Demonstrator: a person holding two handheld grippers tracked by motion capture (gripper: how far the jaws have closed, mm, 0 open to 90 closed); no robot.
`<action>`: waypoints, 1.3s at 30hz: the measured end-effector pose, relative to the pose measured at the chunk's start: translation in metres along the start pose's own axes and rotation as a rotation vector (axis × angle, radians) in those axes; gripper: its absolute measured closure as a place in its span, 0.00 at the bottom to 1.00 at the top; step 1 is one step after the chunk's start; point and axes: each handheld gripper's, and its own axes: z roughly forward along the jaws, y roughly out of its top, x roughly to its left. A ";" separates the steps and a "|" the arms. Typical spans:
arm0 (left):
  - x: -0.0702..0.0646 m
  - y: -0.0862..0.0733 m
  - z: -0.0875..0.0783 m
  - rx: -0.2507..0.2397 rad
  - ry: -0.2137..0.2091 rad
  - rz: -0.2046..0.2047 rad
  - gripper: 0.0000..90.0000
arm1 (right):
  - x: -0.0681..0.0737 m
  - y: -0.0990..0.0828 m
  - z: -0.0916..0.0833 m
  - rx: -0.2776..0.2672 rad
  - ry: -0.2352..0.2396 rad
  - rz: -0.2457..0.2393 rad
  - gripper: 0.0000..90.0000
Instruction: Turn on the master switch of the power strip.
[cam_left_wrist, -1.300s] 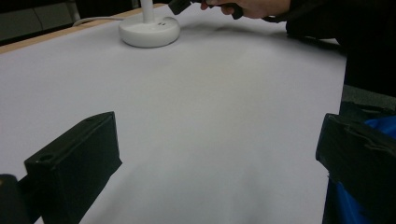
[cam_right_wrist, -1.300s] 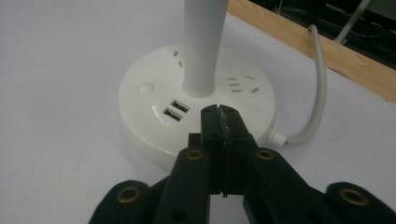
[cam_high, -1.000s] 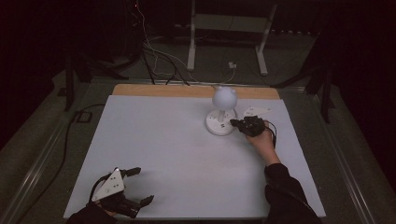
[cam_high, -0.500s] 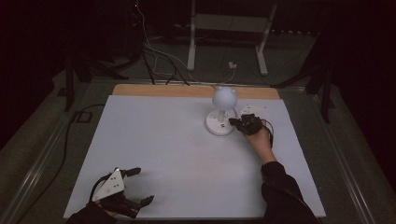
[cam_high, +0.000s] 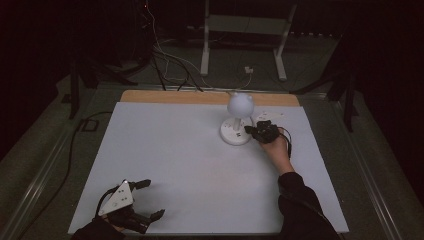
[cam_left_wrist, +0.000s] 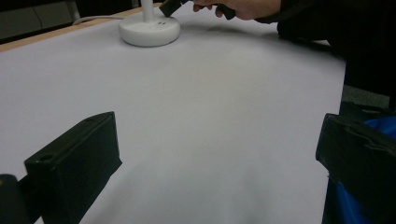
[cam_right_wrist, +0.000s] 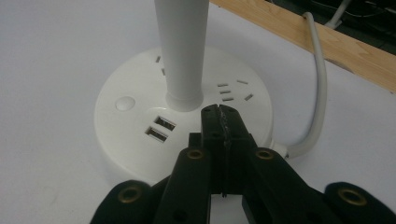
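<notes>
A white desk lamp stands at the back right of the table, with a round base (cam_high: 234, 134) and a globe head (cam_high: 240, 104). In the right gripper view its base (cam_right_wrist: 126, 135) carries a round button (cam_right_wrist: 125, 103), two USB ports (cam_right_wrist: 161, 128) and socket slots around the stem (cam_right_wrist: 182, 46). My right gripper (cam_right_wrist: 219, 112) is shut with nothing between its jaws, and its tips hover over the base just in front of the stem. From above, the right gripper (cam_high: 250, 131) lies at the base's right side. My left gripper (cam_high: 152, 199) rests open at the front left, empty (cam_left_wrist: 217, 135).
The lamp's white cable (cam_right_wrist: 320, 93) curves off the base toward the wooden back edge (cam_right_wrist: 303, 32). The white table sheet (cam_high: 190, 165) spreads between the two hands. Stands and cables (cam_high: 170, 65) lie on the dark floor behind the table.
The right gripper has edged slightly left toward the lamp's stem, still shut. The left gripper has not moved.
</notes>
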 end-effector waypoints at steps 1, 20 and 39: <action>0.000 0.000 0.000 0.000 -0.001 0.000 0.00 | 0.000 0.000 0.000 0.000 0.000 0.000 1.00; -0.001 0.000 0.001 0.003 -0.001 0.004 0.00 | 0.009 0.004 0.002 0.044 -0.060 -0.026 1.00; -0.001 0.000 0.001 0.003 -0.001 0.003 0.00 | 0.013 0.004 0.004 0.062 -0.088 -0.070 1.00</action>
